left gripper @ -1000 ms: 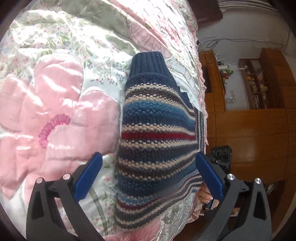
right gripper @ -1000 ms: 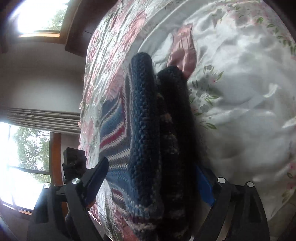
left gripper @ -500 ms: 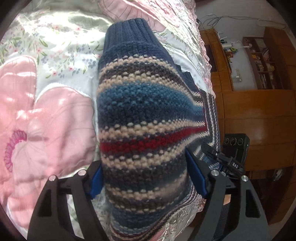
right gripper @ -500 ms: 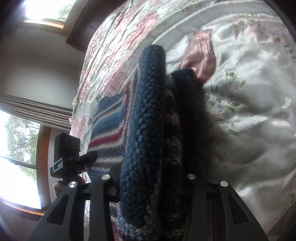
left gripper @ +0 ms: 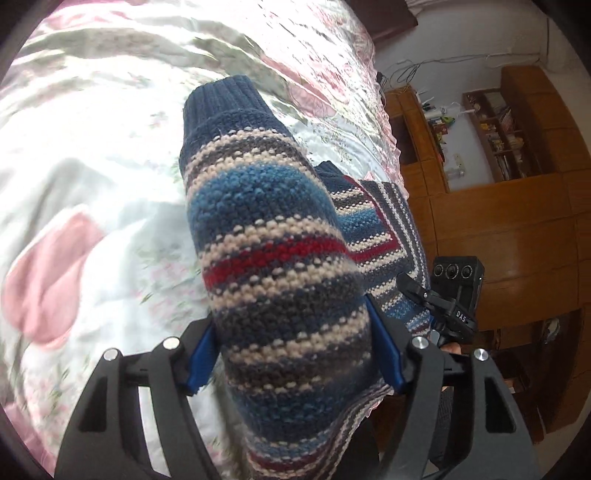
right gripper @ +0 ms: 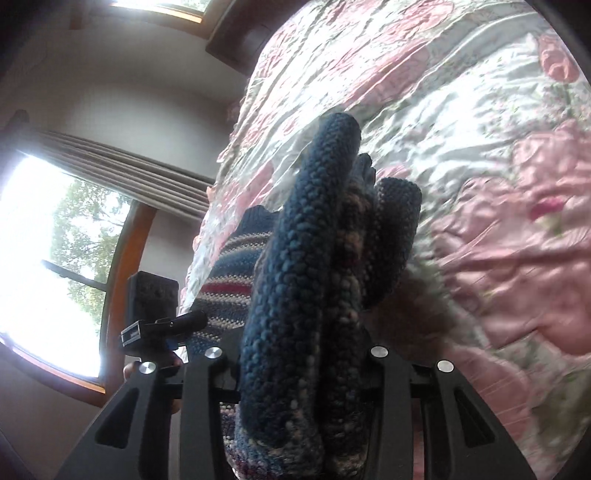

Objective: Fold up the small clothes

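Gripping the striped sweater (left gripper: 280,258) bundle at its near end, left gripper (left gripper: 291,354) and right gripper (right gripper: 295,365) both clamp it, long axis running far over the quilt (left gripper: 92,166).

Landmark: glossy satin quilt with large pink flowers on white (left gripper: 92,155), spread over bed, creased, strongly lit.
Beyond quilt's frilled edge, left wrist view: orange-brown wooden wall unit (left gripper: 491,206) with open shelves (left gripper: 498,136) of small items, too small to identify. White wall (left gripper: 465,48) above unit, thin dark cables (left gripper: 436,62) draped across it.
On quilt's opposite side, right wrist view: large wood-framed window (right gripper: 48,266), overexposed, green foliage outside. Pleated beige curtain (right gripper: 122,166) bunched along window's upper edge. Plain grey-white wall (right gripper: 122,88) between window and quilt. Second bright window (right gripper: 159,5) at top of frame, dark wooden headboard (right gripper: 240,33) at quilt's far end.
Daylight only; no lamps seen lit.
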`<action>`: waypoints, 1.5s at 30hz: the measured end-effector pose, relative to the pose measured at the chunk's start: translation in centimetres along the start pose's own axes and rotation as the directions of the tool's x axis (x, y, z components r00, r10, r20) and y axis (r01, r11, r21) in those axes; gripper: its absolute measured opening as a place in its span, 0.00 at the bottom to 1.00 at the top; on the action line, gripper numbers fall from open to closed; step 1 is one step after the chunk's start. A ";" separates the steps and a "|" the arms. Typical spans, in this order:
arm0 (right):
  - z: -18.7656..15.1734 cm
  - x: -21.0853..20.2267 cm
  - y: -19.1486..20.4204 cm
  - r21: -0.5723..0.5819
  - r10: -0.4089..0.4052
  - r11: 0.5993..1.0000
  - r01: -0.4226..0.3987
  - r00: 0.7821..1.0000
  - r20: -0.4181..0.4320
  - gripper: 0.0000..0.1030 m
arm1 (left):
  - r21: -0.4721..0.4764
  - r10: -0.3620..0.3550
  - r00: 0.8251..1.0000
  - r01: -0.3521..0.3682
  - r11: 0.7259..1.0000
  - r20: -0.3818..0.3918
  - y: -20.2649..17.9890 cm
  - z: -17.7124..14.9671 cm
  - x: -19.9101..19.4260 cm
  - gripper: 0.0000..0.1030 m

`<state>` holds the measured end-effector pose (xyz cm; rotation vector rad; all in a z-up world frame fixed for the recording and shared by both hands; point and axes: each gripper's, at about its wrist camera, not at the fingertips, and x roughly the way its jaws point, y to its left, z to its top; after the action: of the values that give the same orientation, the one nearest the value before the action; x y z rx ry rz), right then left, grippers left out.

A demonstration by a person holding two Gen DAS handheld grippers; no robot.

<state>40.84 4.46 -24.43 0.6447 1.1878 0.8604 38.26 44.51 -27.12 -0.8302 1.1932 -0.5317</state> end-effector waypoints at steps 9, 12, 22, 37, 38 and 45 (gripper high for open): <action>-9.4 10.8 0.9 -0.010 -0.049 0.999 0.048 0.985 -0.168 0.63 | -0.171 0.068 0.997 -0.060 0.983 0.042 12.2 -9.9 -8.8 0.81; -8.7 8.9 1.0 -0.029 -0.081 0.997 0.078 0.982 -0.168 0.75 | -0.211 0.142 0.980 -0.110 0.971 0.139 12.1 -11.9 -11.5 0.87; -0.6 8.5 2.7 -0.058 -0.128 0.991 0.124 0.989 -0.075 0.46 | 0.065 -0.170 0.931 0.157 0.985 0.323 2.7 -17.0 -13.5 0.87; -1.0 8.6 0.8 -0.040 -0.143 0.989 0.145 0.989 0.040 0.33 | 0.032 -0.170 0.956 0.168 0.985 0.238 2.1 -18.7 -9.0 0.87; -1.3 7.3 1.9 -0.054 -0.114 0.992 0.117 0.992 0.060 0.33 | 0.056 -0.176 0.952 0.167 0.984 0.250 1.3 -18.3 -9.8 0.87; -6.8 6.2 7.4 -0.159 0.066 0.984 -0.083 0.991 -0.113 0.31 | 0.038 -0.155 0.944 0.150 0.988 0.291 2.4 -12.9 -11.3 0.89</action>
<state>33.42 13.63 -23.44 0.5163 1.1808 1.0555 22.46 50.81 -24.18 -0.9571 0.8560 -0.5225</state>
